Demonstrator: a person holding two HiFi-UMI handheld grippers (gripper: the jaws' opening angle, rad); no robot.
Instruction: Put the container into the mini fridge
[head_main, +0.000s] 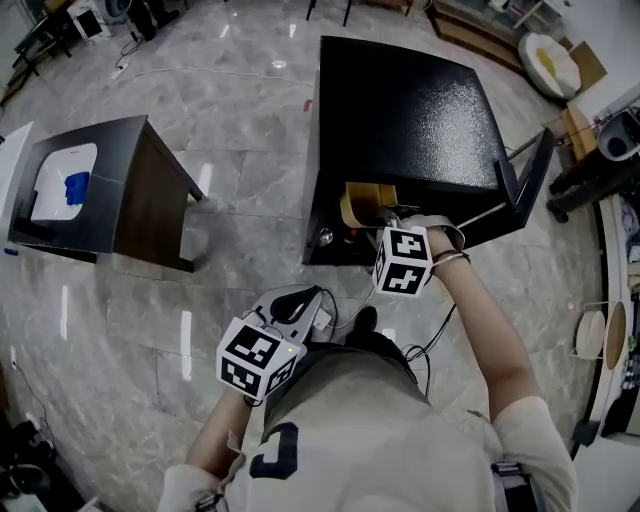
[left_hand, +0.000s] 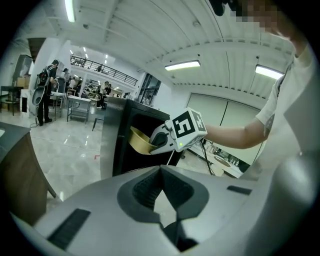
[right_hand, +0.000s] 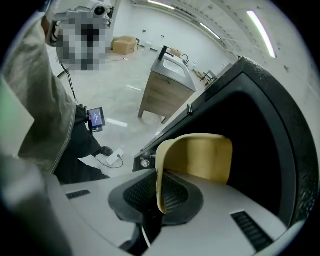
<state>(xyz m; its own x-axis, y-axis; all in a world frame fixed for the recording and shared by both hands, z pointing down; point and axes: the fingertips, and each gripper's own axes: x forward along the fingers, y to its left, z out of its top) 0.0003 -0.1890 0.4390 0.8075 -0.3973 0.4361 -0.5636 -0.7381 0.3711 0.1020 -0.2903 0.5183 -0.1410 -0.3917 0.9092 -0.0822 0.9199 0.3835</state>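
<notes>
Right gripper (right_hand: 159, 195) clamped on yellow container (right_hand: 200, 157) wall, at mini fridge (head_main: 410, 110) opening. Left gripper (left_hand: 161, 172) outside the fridge, jaws apparently closed, empty.

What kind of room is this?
Probably a big open lab or workshop, not a home: shiny grey tiled floor, people standing by long work tables, and bright ceiling strip lights.
</notes>
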